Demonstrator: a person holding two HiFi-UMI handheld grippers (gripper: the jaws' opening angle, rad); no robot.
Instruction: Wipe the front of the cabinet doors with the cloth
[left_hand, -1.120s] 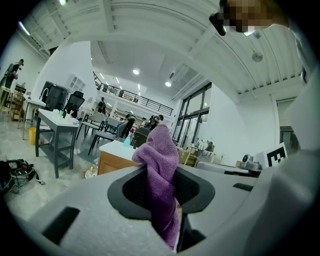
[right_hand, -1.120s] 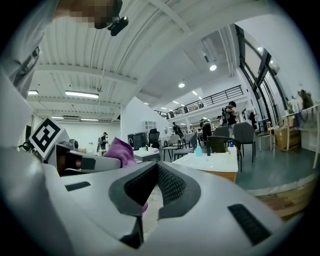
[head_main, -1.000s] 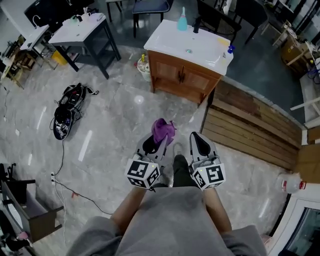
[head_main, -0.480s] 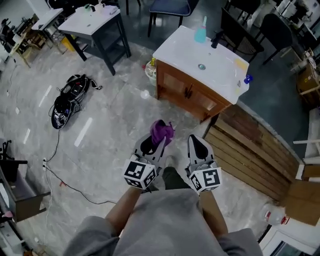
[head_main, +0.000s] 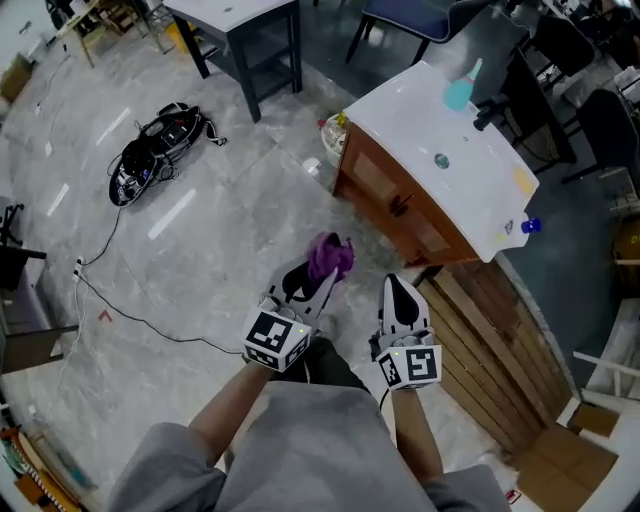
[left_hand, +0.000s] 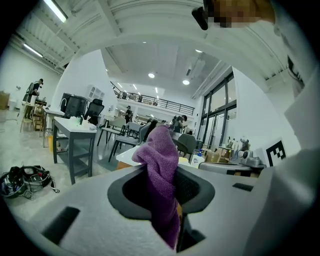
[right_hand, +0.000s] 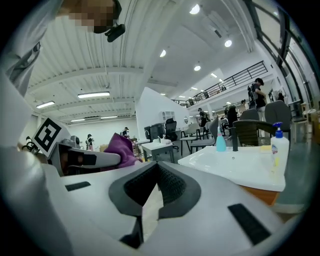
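Short of the cabinet (head_main: 368, 178), over the floor (head_main: 230, 235), both tongs are held side by side. Left tongs (head_main: 312, 285) are clamped on the purple cloth (head_main: 330, 257), which bunches up past their tips, well apart from the doors (head_main: 408, 215). Right tongs (head_main: 398, 300) are drawn almost together, only a sliver of floor showing between, nothing held. Atop the cabinet sits a white sink top (head_main: 400, 110) bearing a teal bottle (head_main: 460, 88). Left of the cabinet lies a black bag (head_main: 155, 160).
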